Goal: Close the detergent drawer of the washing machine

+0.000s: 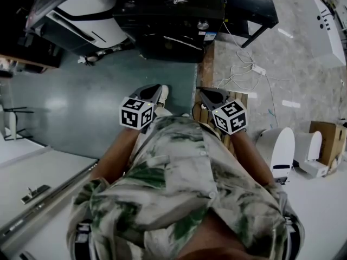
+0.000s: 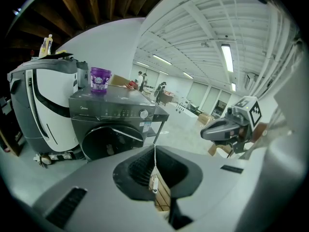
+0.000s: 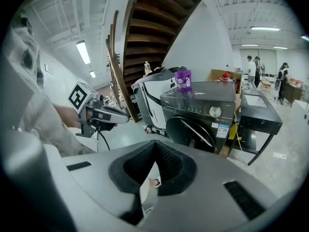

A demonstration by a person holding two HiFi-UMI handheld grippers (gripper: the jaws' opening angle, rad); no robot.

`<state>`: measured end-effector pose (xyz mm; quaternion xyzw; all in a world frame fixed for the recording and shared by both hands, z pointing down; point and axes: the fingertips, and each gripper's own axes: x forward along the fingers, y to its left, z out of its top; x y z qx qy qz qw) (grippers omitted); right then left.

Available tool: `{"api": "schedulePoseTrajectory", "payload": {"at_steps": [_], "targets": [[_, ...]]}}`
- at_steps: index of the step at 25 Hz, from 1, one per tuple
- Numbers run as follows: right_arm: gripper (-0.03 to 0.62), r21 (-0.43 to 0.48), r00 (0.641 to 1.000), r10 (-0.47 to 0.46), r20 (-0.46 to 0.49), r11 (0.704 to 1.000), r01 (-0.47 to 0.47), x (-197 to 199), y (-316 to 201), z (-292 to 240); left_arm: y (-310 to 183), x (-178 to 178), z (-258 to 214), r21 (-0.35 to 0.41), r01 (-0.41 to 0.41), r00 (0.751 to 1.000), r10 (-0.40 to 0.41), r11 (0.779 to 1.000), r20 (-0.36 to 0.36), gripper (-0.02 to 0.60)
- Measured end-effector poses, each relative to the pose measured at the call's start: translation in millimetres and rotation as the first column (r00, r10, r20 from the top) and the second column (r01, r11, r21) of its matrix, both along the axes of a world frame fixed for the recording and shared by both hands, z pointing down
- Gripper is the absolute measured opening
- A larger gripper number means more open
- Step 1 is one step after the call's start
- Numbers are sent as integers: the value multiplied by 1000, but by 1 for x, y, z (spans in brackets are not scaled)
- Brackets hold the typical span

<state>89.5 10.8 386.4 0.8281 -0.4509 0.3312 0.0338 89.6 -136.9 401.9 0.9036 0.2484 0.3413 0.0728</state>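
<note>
A dark front-loading washing machine (image 1: 173,20) stands a few steps ahead on the floor, its round door shut. It also shows in the left gripper view (image 2: 113,124) and the right gripper view (image 3: 203,115). The top control panel (image 3: 193,101) looks flush; I see no drawer sticking out. My left gripper (image 1: 157,89) and right gripper (image 1: 203,92) are held close to my chest, far short of the machine. Both are shut with nothing between the jaws, left gripper (image 2: 155,149) and right gripper (image 3: 154,144).
A purple tub (image 2: 100,79) sits on top of the washer. A white and grey machine (image 1: 87,10) stands to its left, a black stand (image 3: 260,112) to its right. Cables (image 1: 244,72), a white appliance (image 1: 282,148) and a cardboard box (image 1: 325,140) lie at right.
</note>
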Motion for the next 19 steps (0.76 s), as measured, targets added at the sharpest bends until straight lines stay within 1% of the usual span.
{"api": "schedulePoseTrajectory", "payload": {"at_steps": [4,11,19], "targets": [[21,-7,1000,1,8,1000,-1,6,-7,2,-9,6,2,-4,7,1000,-7,1000,6,29],[21,-24,1000,6,17,1000,-6,27,-25,7,-31,31,8,-23,15,1000,-15,1000,6,29],[21,-40,1000,-6,31,999,8,77,-79,8,-81,75,11,-47,16,1000,-15,999,21,29]]}}
